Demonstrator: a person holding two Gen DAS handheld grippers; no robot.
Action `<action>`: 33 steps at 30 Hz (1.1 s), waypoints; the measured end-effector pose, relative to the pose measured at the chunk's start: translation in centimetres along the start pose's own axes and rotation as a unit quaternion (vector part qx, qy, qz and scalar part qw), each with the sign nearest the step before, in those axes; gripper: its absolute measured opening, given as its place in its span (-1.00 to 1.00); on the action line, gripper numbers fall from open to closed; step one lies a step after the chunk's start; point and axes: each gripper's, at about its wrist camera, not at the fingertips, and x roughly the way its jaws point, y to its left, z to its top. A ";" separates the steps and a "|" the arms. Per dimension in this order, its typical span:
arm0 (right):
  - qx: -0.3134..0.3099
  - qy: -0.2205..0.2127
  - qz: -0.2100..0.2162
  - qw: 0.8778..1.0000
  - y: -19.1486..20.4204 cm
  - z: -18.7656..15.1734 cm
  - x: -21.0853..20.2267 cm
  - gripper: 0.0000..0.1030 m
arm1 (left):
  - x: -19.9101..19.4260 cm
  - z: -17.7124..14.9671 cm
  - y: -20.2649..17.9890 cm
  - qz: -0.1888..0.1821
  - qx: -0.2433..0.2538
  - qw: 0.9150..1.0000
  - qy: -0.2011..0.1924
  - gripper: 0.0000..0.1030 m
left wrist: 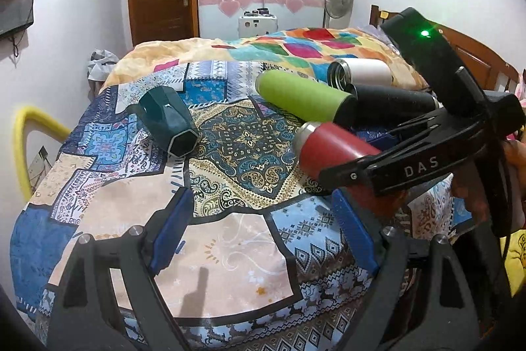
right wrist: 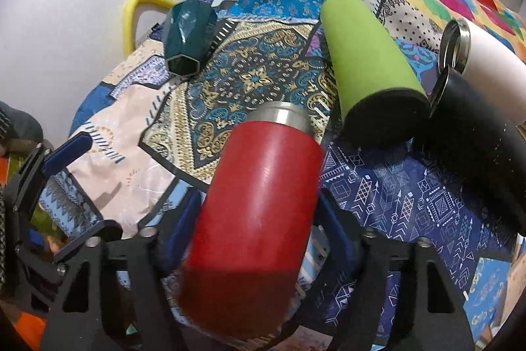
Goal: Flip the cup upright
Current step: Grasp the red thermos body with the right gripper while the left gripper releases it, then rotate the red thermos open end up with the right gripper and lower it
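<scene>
Low in the frame, the right tongs (right wrist: 253,219) grip the lying red metal cup (right wrist: 259,203), which I judge needs tipping upright next, while the left tongs (left wrist: 263,232) hang wide open, empty.

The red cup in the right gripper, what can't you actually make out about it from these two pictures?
- Red cup, right wrist view: its base is blurred and its mouth faces away.
- Left wrist view: the right gripper covers the cup's lower half.
- Right wrist view: the cup hides most of both blue pads, so contact isn't shown.
- Black cup: cut off by the lens edge.
</scene>
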 end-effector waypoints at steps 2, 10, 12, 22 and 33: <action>-0.011 -0.007 -0.008 1.000 0.3 -0.2 -0.3 0.16 | -0.1 0.2 -0.1 0.001 -0.004 1.000 -0.002 0.68; -0.037 -0.083 -0.022 0.996 0.4 -1.6 -4.3 0.15 | -0.8 1.5 -0.7 0.002 -0.017 1.000 -0.017 0.69; -0.038 -0.104 -0.023 0.994 0.3 -1.8 -5.3 0.15 | -1.0 2.0 -0.9 0.004 -0.019 1.000 -0.022 0.69; -0.061 -0.168 -0.064 0.982 0.1 -1.2 -7.1 0.15 | -2.7 3.8 -2.7 0.009 -0.017 0.998 -0.061 0.82; -0.077 -0.140 -0.069 0.985 -0.1 -1.7 -5.0 0.15 | -2.8 4.0 -3.1 0.009 -0.016 0.997 -0.071 0.88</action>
